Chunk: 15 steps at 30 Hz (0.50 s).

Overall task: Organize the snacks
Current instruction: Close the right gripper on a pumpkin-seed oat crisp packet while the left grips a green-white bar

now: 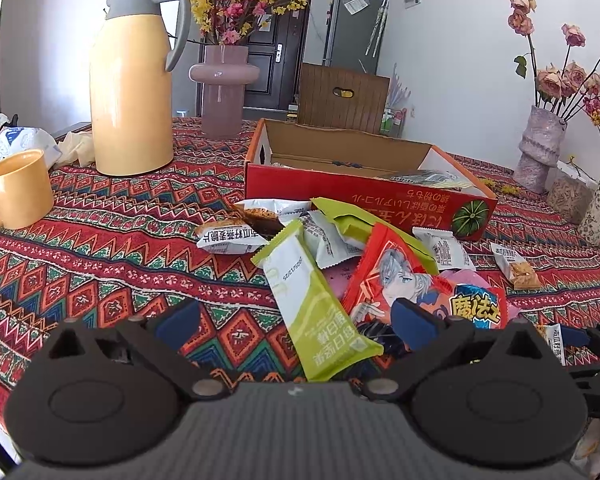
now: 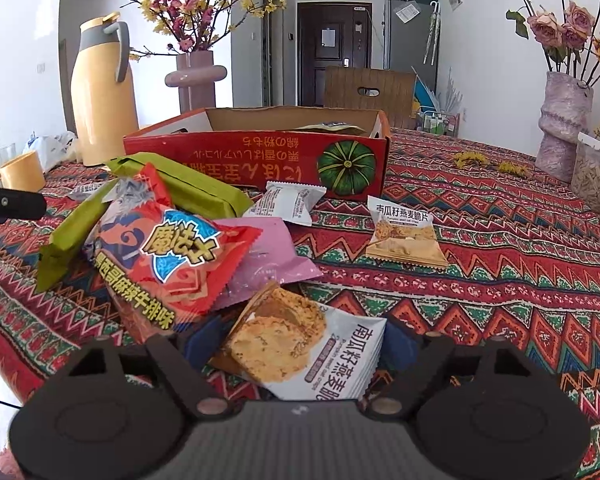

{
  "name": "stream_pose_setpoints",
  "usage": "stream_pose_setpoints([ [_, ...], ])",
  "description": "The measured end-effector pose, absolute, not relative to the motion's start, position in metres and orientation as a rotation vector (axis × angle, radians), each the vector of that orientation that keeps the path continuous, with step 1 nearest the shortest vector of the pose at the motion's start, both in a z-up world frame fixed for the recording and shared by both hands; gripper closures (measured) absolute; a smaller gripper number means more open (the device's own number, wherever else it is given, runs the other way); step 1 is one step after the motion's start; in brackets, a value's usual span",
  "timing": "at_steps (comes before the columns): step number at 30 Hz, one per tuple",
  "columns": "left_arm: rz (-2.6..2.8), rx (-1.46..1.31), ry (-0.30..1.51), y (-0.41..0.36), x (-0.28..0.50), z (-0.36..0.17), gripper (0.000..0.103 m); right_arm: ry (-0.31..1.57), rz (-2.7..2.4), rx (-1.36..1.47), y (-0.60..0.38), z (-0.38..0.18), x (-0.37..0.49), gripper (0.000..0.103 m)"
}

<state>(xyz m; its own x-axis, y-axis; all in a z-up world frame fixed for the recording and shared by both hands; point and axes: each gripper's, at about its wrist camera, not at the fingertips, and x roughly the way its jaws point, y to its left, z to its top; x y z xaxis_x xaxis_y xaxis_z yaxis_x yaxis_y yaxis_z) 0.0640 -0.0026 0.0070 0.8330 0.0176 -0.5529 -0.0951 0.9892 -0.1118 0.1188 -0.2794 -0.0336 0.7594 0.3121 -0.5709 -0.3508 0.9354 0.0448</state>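
My right gripper (image 2: 300, 344) sits low centre in its view, jaws closed in on an oat-crisp packet (image 2: 300, 354) that fills the gap between the blue pads (image 2: 198, 346); I can't tell for certain how firmly both pads press it. My left gripper (image 1: 296, 322) is spread wide at the bottom of its view, holding nothing; a green bar (image 1: 320, 312) lies between its fingers on the cloth (image 1: 112, 232), touching neither pad as far as I can see

The snack pile sits mid-frame in both views, just in front of the red box (image 2: 260, 156). In the right view a red anime bag (image 2: 168, 252) lies left of centre, overlapping a pink packet (image 2: 268, 256) and a green wrapper (image 2: 196, 188). A small white packet (image 2: 292, 202) rests near the box front, and a second oat-crisp packet (image 2: 404, 232) lies apart to the right of centre. In the left view another white crisp packet (image 1: 240, 228) lies at the pile's left edge

The box stands open, with some packaging inside at its right end. A yellow flask (image 1: 132, 80) stands upper left, a mug (image 1: 20, 188) at the left edge, a mauve vase (image 1: 224, 84) behind the box
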Motion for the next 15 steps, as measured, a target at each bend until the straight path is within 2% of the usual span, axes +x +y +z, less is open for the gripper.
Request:
stream_pose_setpoints([
  [1,0.059,-0.138,0.583,-0.003,0.063,0.007,0.000,0.604,0.365,-0.069,-0.279,-0.034,0.117,0.031],
  [6,0.061,-0.140,0.586,-0.002,0.061,0.006,0.000,0.586,0.363,-0.060,-0.280,-0.034,0.110,0.039],
  [7,0.062,-0.140,0.586,-0.002,0.061,0.006,0.000,0.583,0.361,-0.055,-0.280,-0.034,0.109,0.045],
  [8,0.063,-0.141,0.587,-0.001,0.061,0.006,0.000,0.580,0.358,-0.049,-0.281,-0.034,0.108,0.046],
  [15,0.078,-0.139,0.595,-0.003,0.067,0.005,0.000,0.551,0.330,0.014,-0.293,-0.029,0.104,0.050],
])
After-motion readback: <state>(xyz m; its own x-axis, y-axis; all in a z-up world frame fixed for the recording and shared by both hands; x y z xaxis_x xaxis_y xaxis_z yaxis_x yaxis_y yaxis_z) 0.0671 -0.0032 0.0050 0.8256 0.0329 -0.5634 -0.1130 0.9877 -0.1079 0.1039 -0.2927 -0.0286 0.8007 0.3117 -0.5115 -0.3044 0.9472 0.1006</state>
